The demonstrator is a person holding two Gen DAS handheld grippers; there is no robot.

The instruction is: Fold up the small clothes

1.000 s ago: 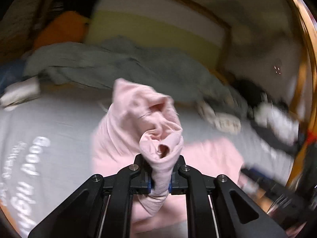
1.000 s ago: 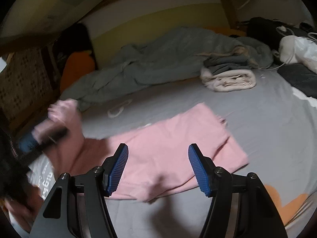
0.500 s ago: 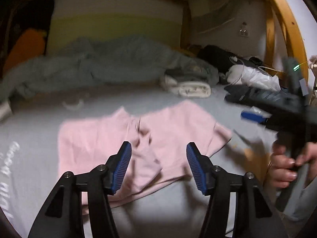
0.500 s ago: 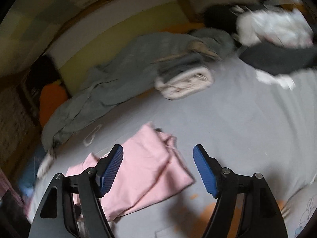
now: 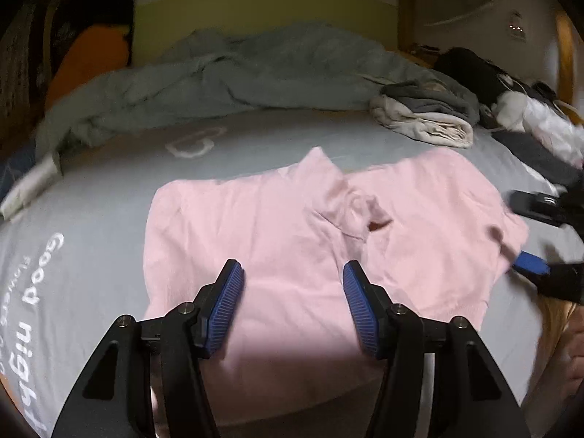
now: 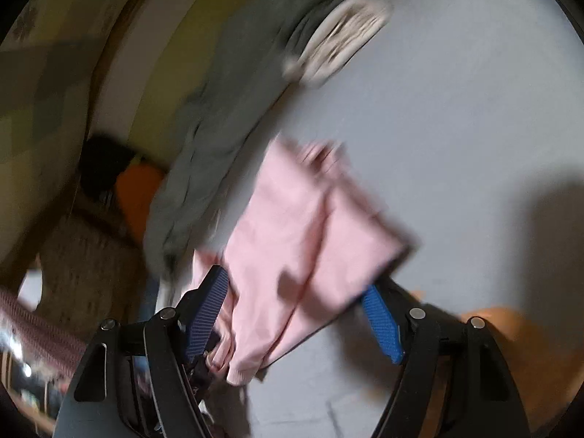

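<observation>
Bed with grey printed sheet, laundry laid out on it.

The bed (image 5: 109,197) is covered by a grey sheet printed with white lettering, "Good night", along its left side in the left wrist view. A pink garment (image 5: 292,241) lies spread nearly flat at the centre of the sheet, with a raised fold near its middle. A crumpled grey-green blanket (image 5: 226,73) lies along the far edge, against the headboard. A small stack of folded clothes (image 5: 427,116), grey on cream, lies at the far right, touching the blanket's end. Dark and white items (image 5: 525,116) lie just beyond the stack; their kind cannot be told. An orange cushion (image 5: 91,58) sits at the far left corner.
</observation>
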